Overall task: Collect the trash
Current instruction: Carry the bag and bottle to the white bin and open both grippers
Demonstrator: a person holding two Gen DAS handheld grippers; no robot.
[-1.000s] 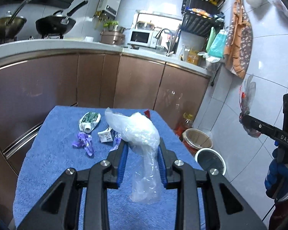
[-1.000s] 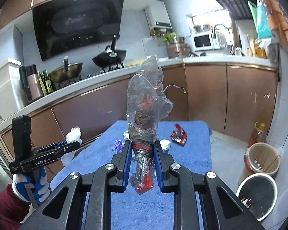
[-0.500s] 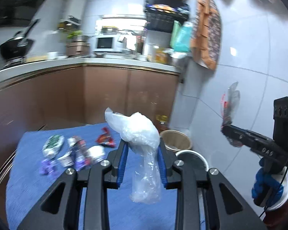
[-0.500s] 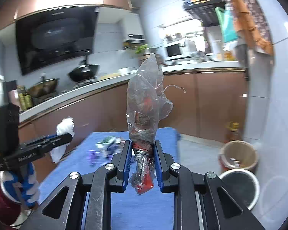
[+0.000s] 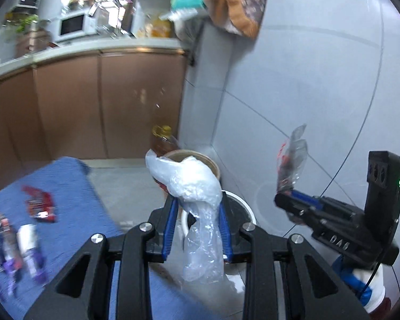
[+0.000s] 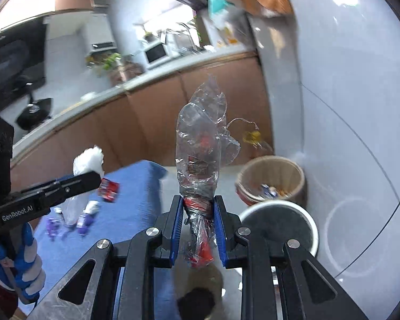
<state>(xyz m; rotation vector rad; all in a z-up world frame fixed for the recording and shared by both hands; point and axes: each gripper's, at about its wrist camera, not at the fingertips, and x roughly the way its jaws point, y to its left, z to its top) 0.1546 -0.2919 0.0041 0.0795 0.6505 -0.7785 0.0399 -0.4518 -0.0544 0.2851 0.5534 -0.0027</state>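
My left gripper (image 5: 196,210) is shut on a crumpled clear plastic bag (image 5: 197,194) and holds it above the white-rimmed bin (image 5: 246,209). My right gripper (image 6: 198,208) is shut on a clear wrapper with red print (image 6: 200,144), held in the air left of the same white-rimmed bin (image 6: 280,224). Each gripper shows in the other's view: the right one (image 5: 293,197) at the right, the left one (image 6: 93,178) at the left. Several small wrappers lie on the blue cloth (image 5: 74,213), among them a red packet (image 5: 38,206).
A tan wicker bin (image 6: 272,176) with scraps stands behind the white-rimmed one, against the tiled wall (image 6: 346,120). An oil bottle (image 5: 164,141) stands by the brown cabinets (image 5: 93,106). The blue cloth's table edge (image 6: 149,194) lies left of the bins.
Both grippers have swung right, away from the blue cloth and toward the bins by the wall, still holding their plastic. The bins now sit close under the fingers.
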